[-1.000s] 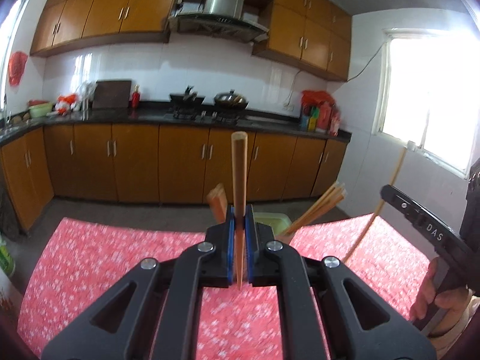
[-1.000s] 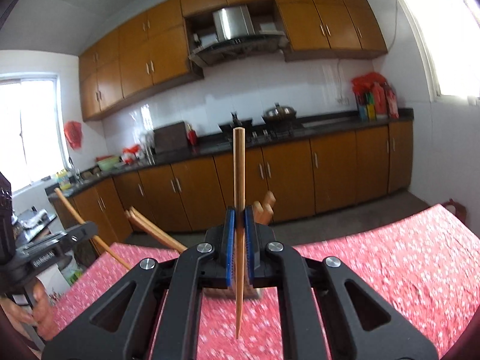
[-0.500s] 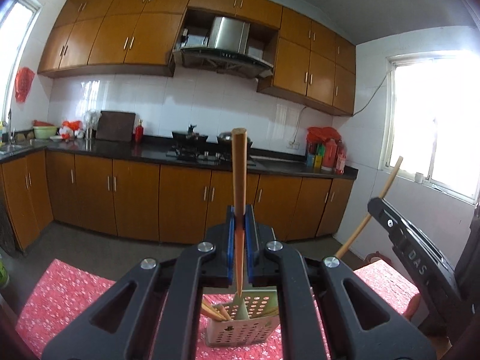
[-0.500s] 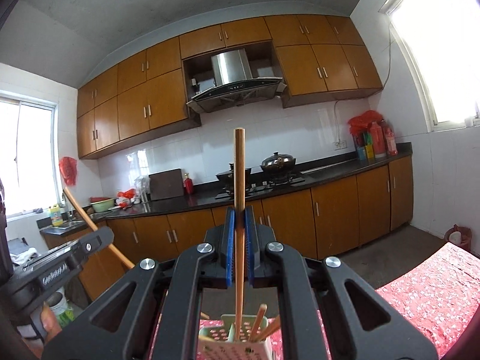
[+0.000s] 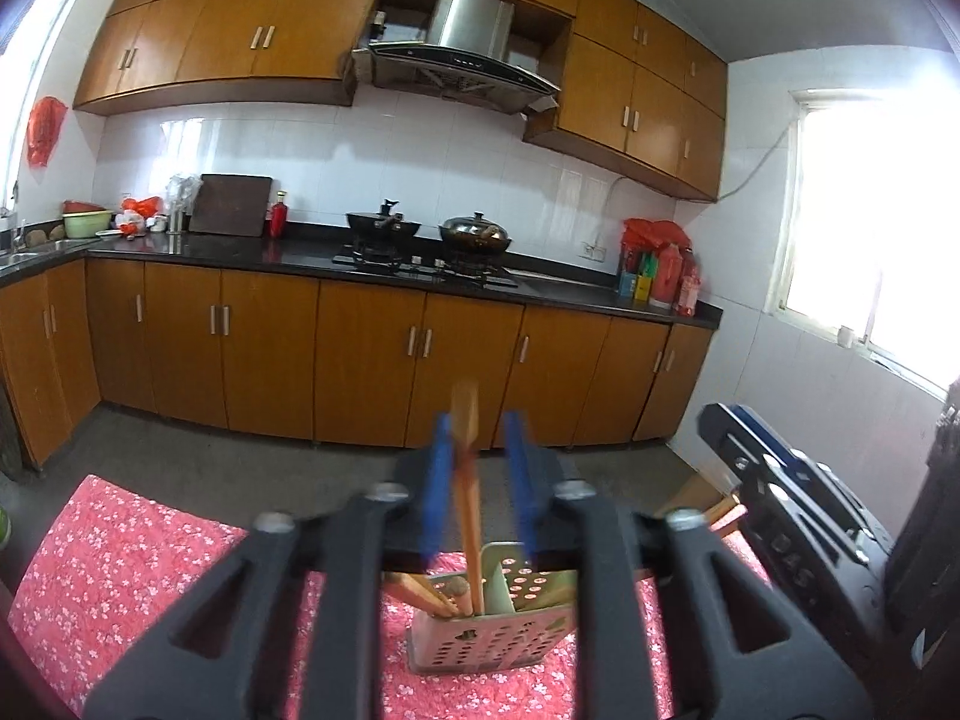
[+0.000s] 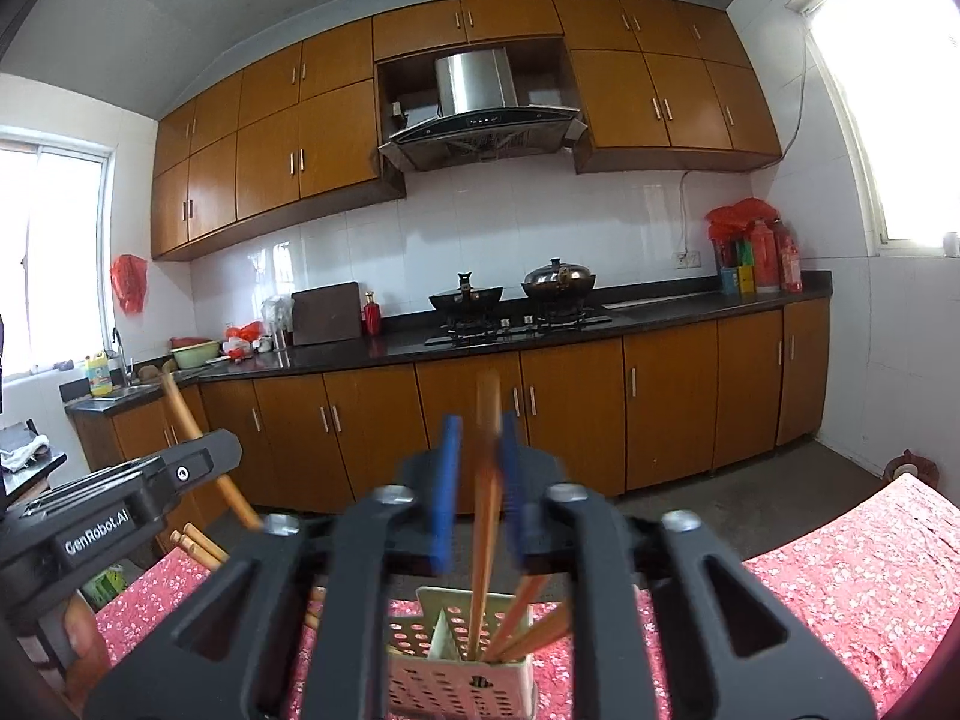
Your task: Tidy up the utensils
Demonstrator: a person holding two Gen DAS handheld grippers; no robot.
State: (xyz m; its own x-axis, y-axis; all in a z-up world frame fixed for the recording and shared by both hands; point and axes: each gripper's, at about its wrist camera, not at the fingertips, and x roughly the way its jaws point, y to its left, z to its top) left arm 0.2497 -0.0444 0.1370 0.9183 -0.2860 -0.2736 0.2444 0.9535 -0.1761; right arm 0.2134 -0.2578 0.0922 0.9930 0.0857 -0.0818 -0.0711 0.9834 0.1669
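A pale perforated utensil holder (image 5: 489, 639) (image 6: 462, 666) stands on the red flowered tablecloth (image 5: 120, 564), divided into compartments and holding several wooden chopsticks. My left gripper (image 5: 478, 480) is open above it; a wooden chopstick (image 5: 465, 492) stands loose between the blue pads, its lower end in the holder's left compartment. My right gripper (image 6: 478, 486) is open too; its chopstick (image 6: 483, 516) drops into the holder's right compartment. Each gripper shows at the edge of the other's view, the right one (image 5: 798, 516) and the left one (image 6: 114, 516).
Beyond the table's far edge lies the kitchen floor, then wooden base cabinets (image 5: 360, 360) under a dark counter with a stove and two pans (image 6: 510, 294). The tablecloth (image 6: 840, 564) spreads to both sides of the holder.
Both grippers have opened and tilted down over the holder. The two chopsticks they gripped upright have slid down, their lower ends now in the holder.
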